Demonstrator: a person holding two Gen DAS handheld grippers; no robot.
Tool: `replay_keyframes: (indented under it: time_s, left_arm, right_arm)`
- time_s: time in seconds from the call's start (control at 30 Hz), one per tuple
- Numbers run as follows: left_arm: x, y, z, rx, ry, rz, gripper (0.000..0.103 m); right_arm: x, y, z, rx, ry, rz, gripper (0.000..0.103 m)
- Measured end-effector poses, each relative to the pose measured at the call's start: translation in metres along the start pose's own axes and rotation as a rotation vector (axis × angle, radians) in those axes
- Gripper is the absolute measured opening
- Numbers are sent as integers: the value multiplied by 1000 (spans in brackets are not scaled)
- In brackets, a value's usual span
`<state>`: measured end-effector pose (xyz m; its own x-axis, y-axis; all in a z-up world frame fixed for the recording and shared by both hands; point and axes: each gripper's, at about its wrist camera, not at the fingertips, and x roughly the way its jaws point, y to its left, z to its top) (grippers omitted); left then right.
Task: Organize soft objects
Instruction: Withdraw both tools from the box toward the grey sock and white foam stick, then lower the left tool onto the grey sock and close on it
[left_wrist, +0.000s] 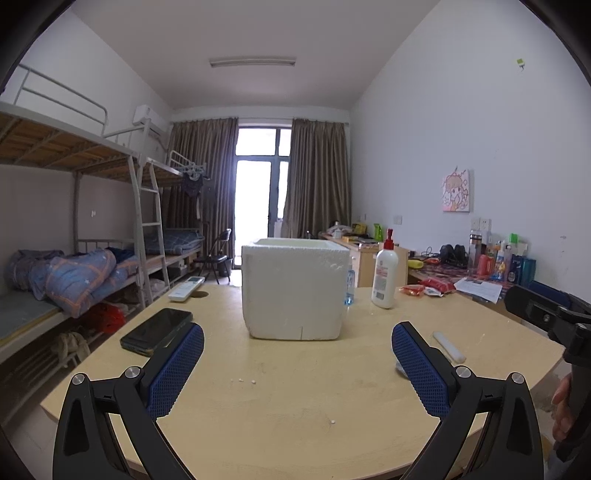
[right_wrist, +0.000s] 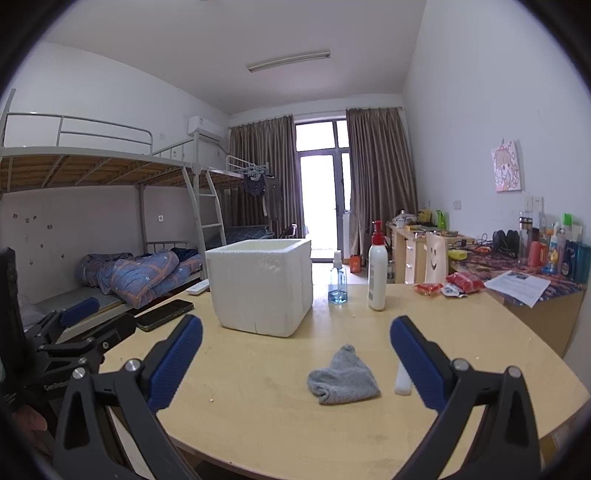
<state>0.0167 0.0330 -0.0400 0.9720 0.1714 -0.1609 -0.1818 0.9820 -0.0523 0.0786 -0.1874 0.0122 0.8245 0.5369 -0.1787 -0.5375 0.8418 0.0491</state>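
Bunk beds (left_wrist: 74, 177) are lining the wall far to the left of both grippers, and curtains are hanging at the far end of the room. Under them a pale wooden worktop (right_wrist: 258, 424) is spreading out, carrying a white foam box (right_wrist: 260, 286) straight ahead of the left gripper (left_wrist: 297, 363) and ahead-left of the right gripper (right_wrist: 295, 360). Both grippers are hovering wide open, gripping nothing. Beyond the right gripper a lotion bottle (right_wrist: 377, 269) is standing beside a small spray bottle (right_wrist: 337, 282). A grey sock (right_wrist: 343, 376) is lying crumpled between the right gripper's fingers, below them. A dark phone (left_wrist: 157, 330) is lying just left of the left gripper
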Motion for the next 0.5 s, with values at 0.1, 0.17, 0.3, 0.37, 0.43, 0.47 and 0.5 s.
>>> replay_keyframes:
  time_s: [0.1,0.17,0.3,0.37,0.43,0.47,0.5]
  left_arm:
    - [5,-4,-4,11,10,7,102]
    - [8,-6,-7,17,19,6,102]
    - [13,-11,-9,26,32,3,102]
    - [16,-14,-9,29,36,-2,102]
    - [20,-18,-8,32,39,-12,102]
    - [21,-20,-8,34,40,-19,102]
    - [23,-23,-7,38,42,-27,102]
  right_arm:
    - [1,-3,-3,9,8,12,103]
    - [1,-5,-5,16,5,-5,103]
    - [2,-12,-8,36,4,-45,103]
    - [5,-16,-10,44,17,-54,103]
    - [8,-21,-11,51,34,-62,103]
    - [9,-23,-12,53,38,-69,103]
    - [8,-27,-13,56,41,-76,103]
